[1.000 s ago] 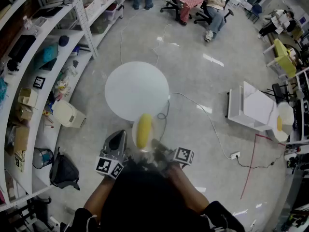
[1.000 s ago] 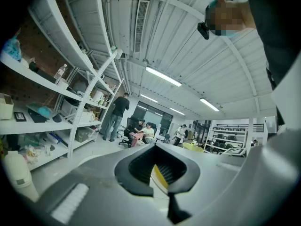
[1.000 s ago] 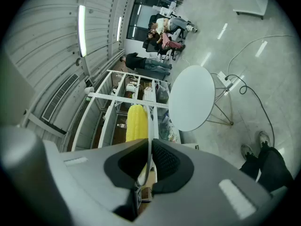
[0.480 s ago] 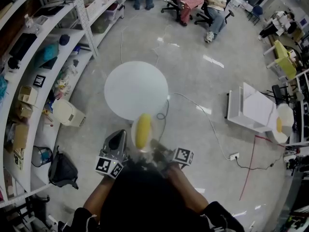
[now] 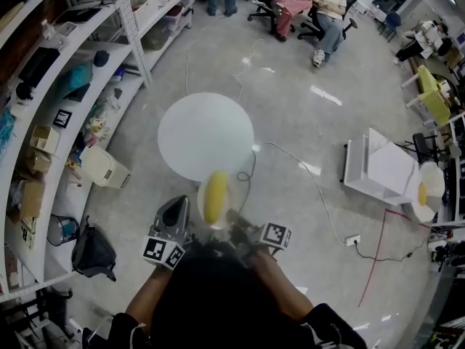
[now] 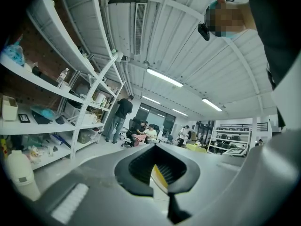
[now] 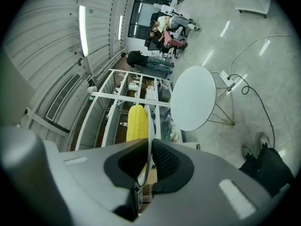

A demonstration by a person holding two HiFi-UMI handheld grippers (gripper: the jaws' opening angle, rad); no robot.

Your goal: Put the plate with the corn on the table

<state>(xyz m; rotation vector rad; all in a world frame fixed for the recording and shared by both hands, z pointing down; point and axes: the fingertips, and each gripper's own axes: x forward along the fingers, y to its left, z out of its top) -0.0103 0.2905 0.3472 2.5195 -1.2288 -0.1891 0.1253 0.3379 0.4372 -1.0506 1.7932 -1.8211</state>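
The left gripper (image 6: 157, 173) has its jaws closed on the near edge of the plate (image 5: 234, 203); in the left gripper view only a pale and yellow sliver shows between the dark pads. In the head view this gripper sits at lower centre, just left of the plate, touching its left rim.

The right gripper (image 7: 146, 161) is likewise clamped on the plate, which its own view shows edge-on as a thin white line running up from between the jaws. In the head view it grips the plate's lower right rim, so the plate is held between the two grippers and stretches away from them towards the frame's middle.

The corn (image 5: 213, 196) lies lengthways on the plate, a single yellow cob pointing away from the person. In the right gripper view it stands against the plate's left face, just above the jaws.

The plate is in the air above the grey floor (image 5: 305, 122), not on the table (image 5: 205, 137). The round white table sits just beyond the plate's far edge, at centre frame. A cable (image 5: 290, 158) trails across the floor to the table's right. White shelves (image 5: 65, 107) curve along the left edge, and people sit on chairs (image 5: 305, 2) at the top.
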